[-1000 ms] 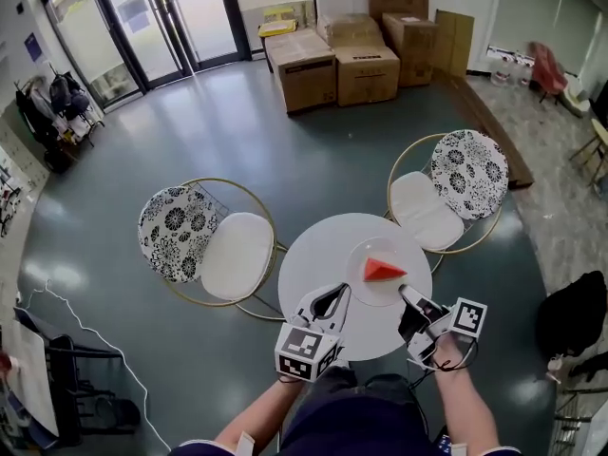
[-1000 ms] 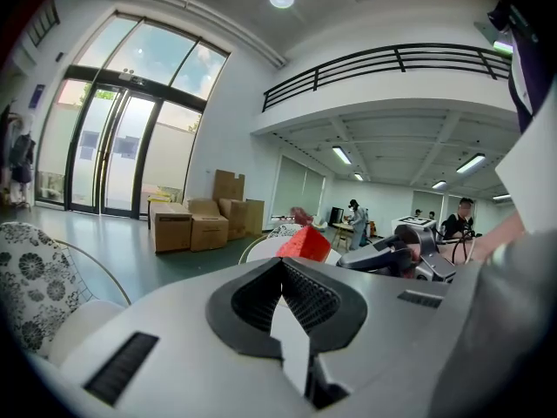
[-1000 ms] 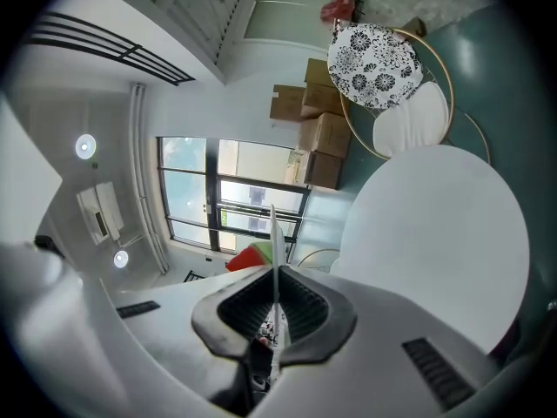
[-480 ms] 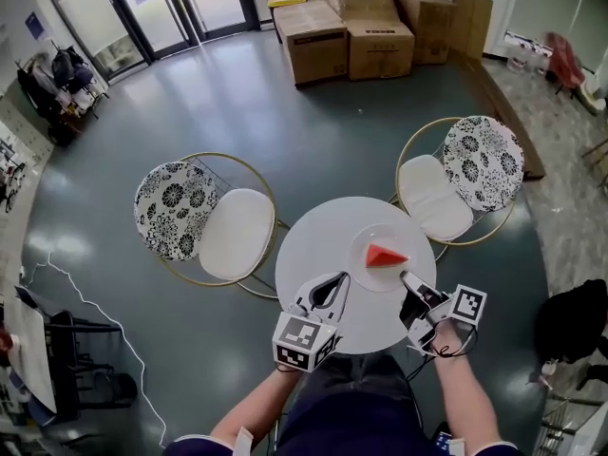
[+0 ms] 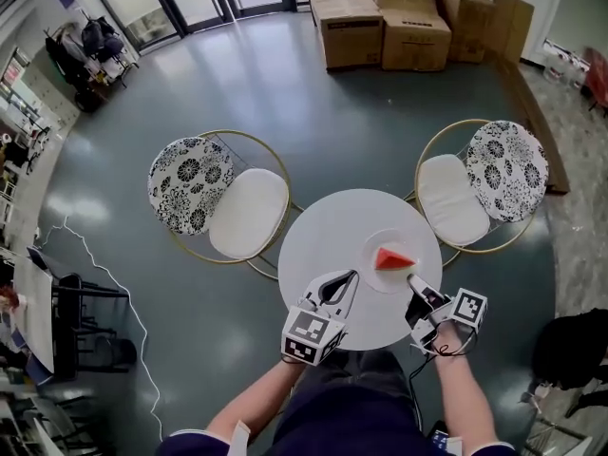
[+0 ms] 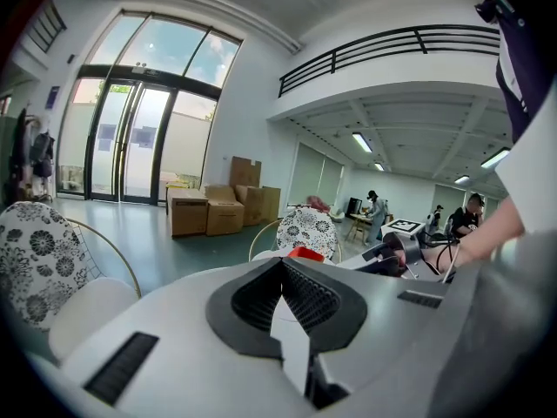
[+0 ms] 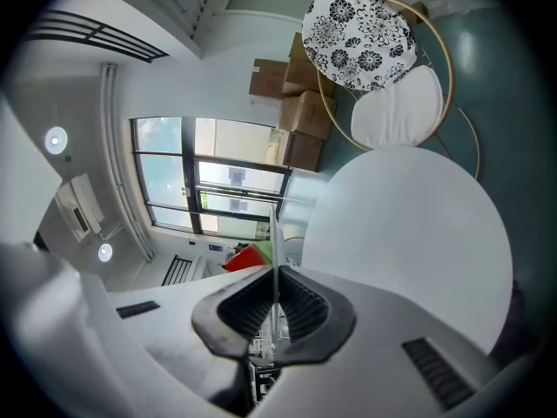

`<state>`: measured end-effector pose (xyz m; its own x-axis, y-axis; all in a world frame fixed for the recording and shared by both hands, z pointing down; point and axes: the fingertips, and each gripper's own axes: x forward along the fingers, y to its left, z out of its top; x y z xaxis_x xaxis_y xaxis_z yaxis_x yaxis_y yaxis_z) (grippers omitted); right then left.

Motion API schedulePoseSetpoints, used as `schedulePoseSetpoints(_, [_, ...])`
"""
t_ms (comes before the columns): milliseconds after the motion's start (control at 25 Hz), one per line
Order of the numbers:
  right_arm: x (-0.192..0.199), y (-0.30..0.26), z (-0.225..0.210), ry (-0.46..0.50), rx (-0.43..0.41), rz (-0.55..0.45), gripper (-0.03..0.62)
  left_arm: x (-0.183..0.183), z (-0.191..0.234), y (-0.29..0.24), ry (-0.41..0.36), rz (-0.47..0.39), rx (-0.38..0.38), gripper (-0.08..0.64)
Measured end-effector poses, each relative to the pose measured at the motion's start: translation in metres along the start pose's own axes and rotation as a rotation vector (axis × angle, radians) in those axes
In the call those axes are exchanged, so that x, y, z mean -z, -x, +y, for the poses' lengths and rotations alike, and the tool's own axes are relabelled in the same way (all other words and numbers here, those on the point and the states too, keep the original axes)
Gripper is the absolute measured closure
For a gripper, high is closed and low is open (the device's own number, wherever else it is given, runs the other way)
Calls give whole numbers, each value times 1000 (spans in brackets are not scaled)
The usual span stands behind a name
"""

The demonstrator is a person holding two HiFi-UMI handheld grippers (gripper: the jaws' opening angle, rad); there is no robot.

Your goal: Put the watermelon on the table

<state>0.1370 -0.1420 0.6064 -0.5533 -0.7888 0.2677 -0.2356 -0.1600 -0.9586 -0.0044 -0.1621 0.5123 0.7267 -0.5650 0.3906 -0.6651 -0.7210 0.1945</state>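
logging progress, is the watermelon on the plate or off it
On it: the watermelon slice lies inside the rim of the plate.

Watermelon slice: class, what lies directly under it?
A white plate, rim clamped by the right gripper, above the round table. The tabletop beneath the plate is covered.

Forearms reaching forward; white-and-black left gripper (image 5: 351, 275) with jaws together, empty; matching right gripper (image 5: 414, 280) with jaws clamped on thin white plate (image 5: 374, 245) rim.

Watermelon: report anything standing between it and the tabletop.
Only the plate, gripped at its rim by the right gripper, lies between the watermelon and the table. Nothing else visible stands in the way.
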Motion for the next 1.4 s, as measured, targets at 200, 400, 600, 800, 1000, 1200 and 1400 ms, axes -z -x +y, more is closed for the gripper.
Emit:
schedulePoseSetpoints(200, [0, -2, -31, -27, 36, 4, 574, 18, -5, -17, 19, 34, 25, 555])
schedulePoseSetpoints(400, [-3, -7, -59, -64, 64, -13, 574, 35, -7, -32, 42, 54, 47, 555])
schedulePoseSetpoints(600, [-9, -14, -76, -18, 102, -4, 574, 45, -11, -45, 1, 63, 50, 555])
schedulePoseSetpoints(800, [-6, -17, -90, -51, 116, 6, 574, 54, -19, -51, 5, 92, 53, 555])
schedulePoseSetpoints(1000, [-4, -25, -103, -72, 119, 15, 574, 59, -18, -53, 16, 107, 37, 555])
schedulePoseSetpoints(1200, [-5, -29, -109, -83, 122, 11, 574, 62, -21, -55, 26, 114, 39, 555])
schedulePoseSetpoints(1400, [-9, -36, -112, -81, 132, 19, 574, 61, -21, -56, 28, 117, 41, 554])
